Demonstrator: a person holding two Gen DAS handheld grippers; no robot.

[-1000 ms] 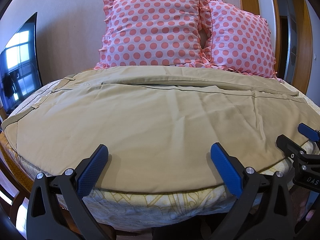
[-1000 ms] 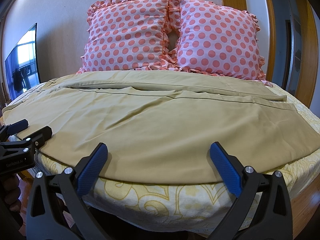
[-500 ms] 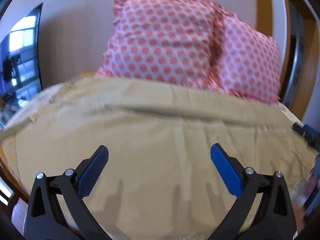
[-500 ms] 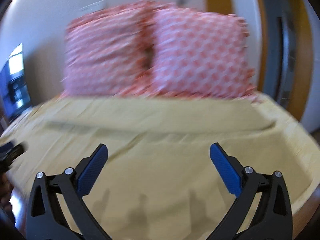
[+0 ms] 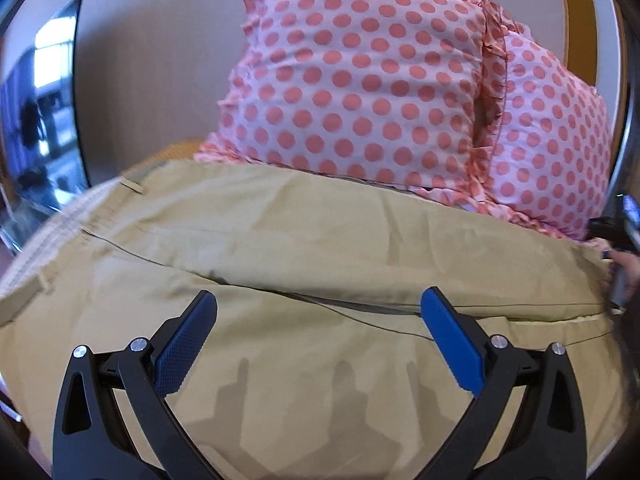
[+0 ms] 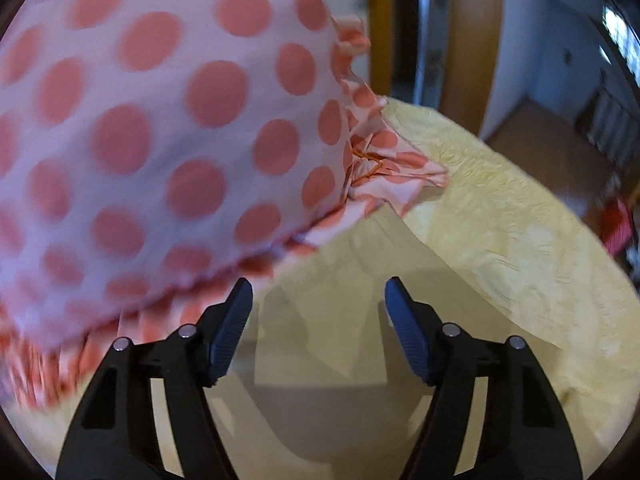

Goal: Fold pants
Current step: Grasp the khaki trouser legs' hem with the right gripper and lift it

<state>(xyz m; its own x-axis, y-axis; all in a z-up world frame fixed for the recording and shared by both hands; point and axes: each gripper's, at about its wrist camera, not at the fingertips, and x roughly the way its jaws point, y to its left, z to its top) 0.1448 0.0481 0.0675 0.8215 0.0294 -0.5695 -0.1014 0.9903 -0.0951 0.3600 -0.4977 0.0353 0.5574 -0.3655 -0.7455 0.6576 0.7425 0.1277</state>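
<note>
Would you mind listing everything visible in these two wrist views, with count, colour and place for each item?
pants: one pair, khaki, spread flat across the bed, far edge against the pillows.
pillows: two, pink with coral polka dots and ruffled edges, propped side by side at the head of the bed.
bedspread: one, pale yellow with a pattern, under the pants.
television: one, dark screen with reflections, at the left against the wall.
wooden frame: orange-brown, upright, to the right beyond the bed.
left gripper: black with blue pads, open, over the middle of the pants.
right gripper: black with blue pads, open, at the far right end of the pants, beside a pillow.
</note>
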